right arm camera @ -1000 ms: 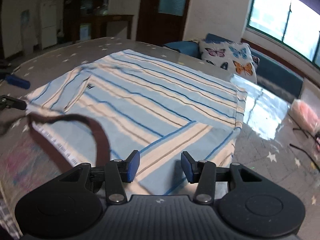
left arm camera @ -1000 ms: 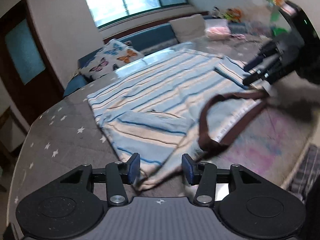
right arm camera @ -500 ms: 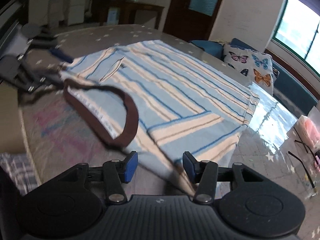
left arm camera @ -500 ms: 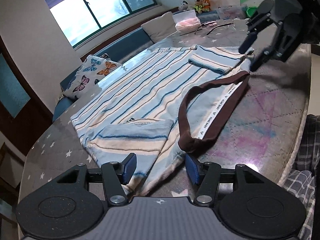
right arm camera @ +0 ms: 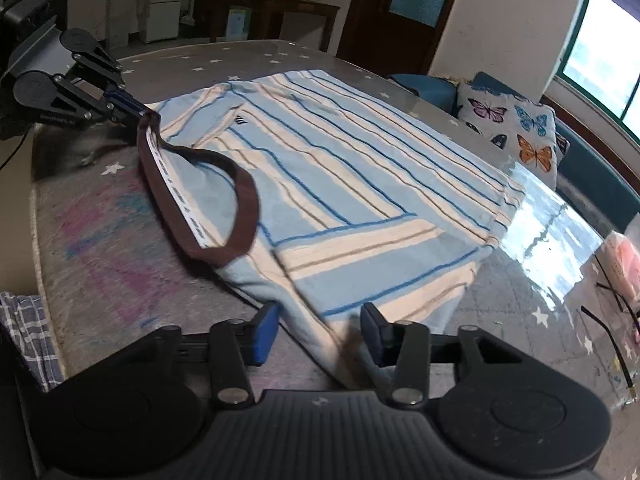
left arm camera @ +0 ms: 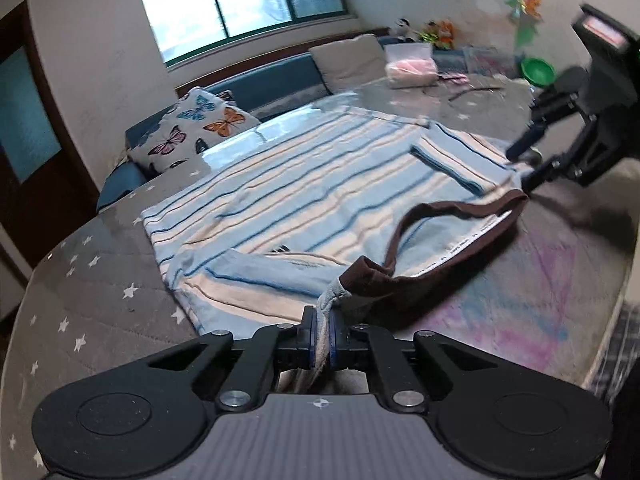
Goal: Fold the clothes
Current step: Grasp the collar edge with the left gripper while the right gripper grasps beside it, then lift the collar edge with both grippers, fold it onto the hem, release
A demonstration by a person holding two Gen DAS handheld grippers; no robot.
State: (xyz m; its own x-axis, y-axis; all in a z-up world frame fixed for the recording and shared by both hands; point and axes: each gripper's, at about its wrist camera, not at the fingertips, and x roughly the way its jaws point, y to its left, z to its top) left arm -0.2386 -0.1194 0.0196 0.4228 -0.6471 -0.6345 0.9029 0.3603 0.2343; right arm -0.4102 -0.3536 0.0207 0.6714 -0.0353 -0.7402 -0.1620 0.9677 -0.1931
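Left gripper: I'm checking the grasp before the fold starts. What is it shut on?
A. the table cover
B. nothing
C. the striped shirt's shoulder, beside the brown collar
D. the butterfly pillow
C: the left gripper has light blue fabric of the striped shirt pinched between its pads, just beside the brown collar.

The shirt (left arm camera: 304, 184) lies on the table (left arm camera: 92, 292) (cushion (left arm camera: 196, 128) behind it, beside the bench).

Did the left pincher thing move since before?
Yes. The left gripper slid toward the brown collar and has just closed on the striped shirt beside it.
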